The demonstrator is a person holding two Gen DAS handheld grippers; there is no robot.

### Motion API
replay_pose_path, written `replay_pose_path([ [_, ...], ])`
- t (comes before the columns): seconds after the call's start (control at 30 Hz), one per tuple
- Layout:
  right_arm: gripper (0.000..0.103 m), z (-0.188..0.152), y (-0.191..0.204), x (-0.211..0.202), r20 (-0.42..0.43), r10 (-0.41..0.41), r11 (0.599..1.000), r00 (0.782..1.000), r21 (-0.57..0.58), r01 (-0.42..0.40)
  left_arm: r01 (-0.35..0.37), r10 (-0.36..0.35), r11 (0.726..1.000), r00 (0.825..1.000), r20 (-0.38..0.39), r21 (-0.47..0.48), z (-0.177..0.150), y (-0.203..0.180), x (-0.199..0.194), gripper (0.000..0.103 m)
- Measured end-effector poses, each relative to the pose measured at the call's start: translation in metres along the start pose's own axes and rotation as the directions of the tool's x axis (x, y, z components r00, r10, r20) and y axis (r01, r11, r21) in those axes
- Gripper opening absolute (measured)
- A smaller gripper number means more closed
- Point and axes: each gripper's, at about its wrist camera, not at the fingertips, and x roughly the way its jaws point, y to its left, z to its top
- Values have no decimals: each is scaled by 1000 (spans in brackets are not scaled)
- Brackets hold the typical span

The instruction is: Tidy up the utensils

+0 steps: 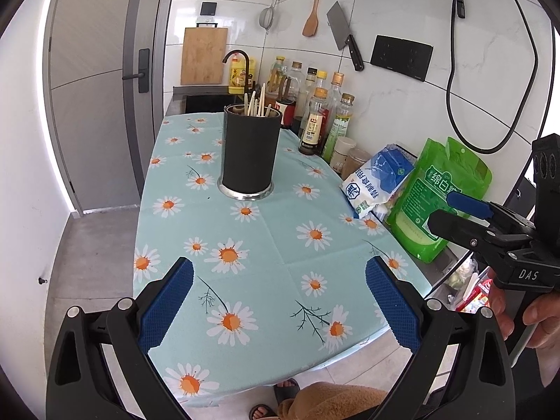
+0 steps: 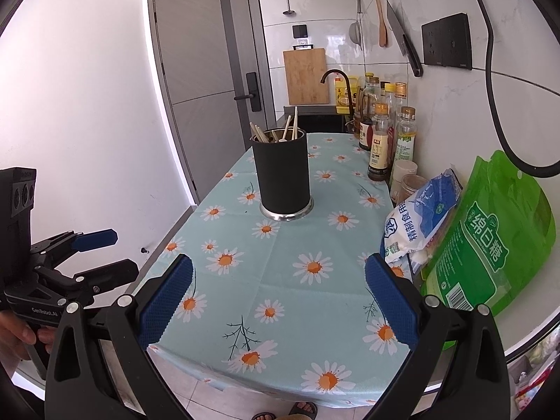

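A black cylindrical utensil holder [image 1: 249, 152] with a steel base stands upright on the daisy tablecloth [image 1: 273, 245], with several pale chopsticks [image 1: 254, 103] in it. It also shows in the right wrist view [image 2: 282, 175], as do the chopsticks [image 2: 290, 127]. My left gripper [image 1: 280, 304] is open and empty over the table's near edge. My right gripper [image 2: 280, 304] is open and empty too, beside the left one. Each gripper shows in the other's view: the right one [image 1: 451, 213] and the left one [image 2: 115, 252].
Oil and sauce bottles [image 1: 316, 119] line the right wall. A blue-white salt bag [image 1: 376, 182] and a green sugar bag [image 1: 437, 196] lean at the table's right edge. A cleaver [image 1: 344, 36], wooden spatula and strainer hang on the tiled wall. Sink and faucet [image 1: 241, 66] lie beyond.
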Motion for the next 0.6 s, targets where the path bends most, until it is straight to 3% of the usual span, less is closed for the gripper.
replay_pose_path([
  [0.6, 98, -7, 1, 1, -12, 0, 1000, 1000, 9, 0, -8, 8, 1000, 1000, 6, -10, 1, 3, -3, 96],
])
